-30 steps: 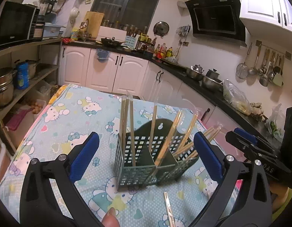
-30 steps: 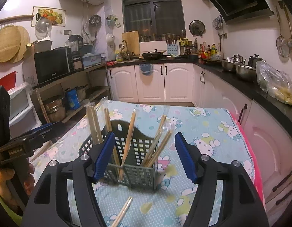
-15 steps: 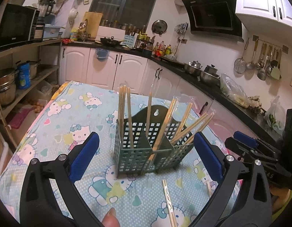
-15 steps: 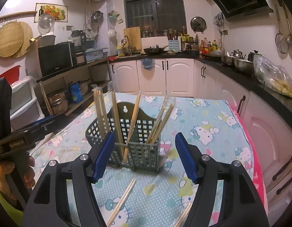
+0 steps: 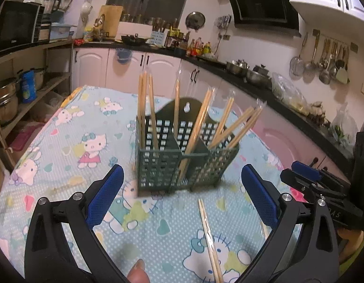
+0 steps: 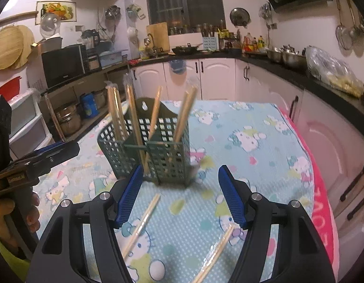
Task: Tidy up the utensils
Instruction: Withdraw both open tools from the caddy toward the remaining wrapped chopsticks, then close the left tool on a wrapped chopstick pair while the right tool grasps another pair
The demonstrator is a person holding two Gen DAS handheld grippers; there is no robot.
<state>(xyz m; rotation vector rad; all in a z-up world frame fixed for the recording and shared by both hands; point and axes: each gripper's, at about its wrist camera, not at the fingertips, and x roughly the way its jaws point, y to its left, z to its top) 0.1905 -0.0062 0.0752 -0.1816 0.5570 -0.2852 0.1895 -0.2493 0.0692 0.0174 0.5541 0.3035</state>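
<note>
A dark green slotted utensil basket stands upright on the Hello Kitty tablecloth, with several wrapped wooden chopsticks standing in its compartments. It also shows in the right wrist view. One wrapped chopstick pair lies flat on the cloth in front of the basket, between my left gripper's open, empty fingers. In the right wrist view one pair lies between my right gripper's open fingers, and another pair lies near the right finger.
The right gripper shows at the right edge of the left wrist view, the left gripper at the left of the right wrist view. Kitchen cabinets, counters and shelves surround the table. A pink cloth edge marks the table's right side.
Both grippers have drawn back from the basket and tilted down; the basket now looks farther off and loose chopsticks on the cloth have come into view.
</note>
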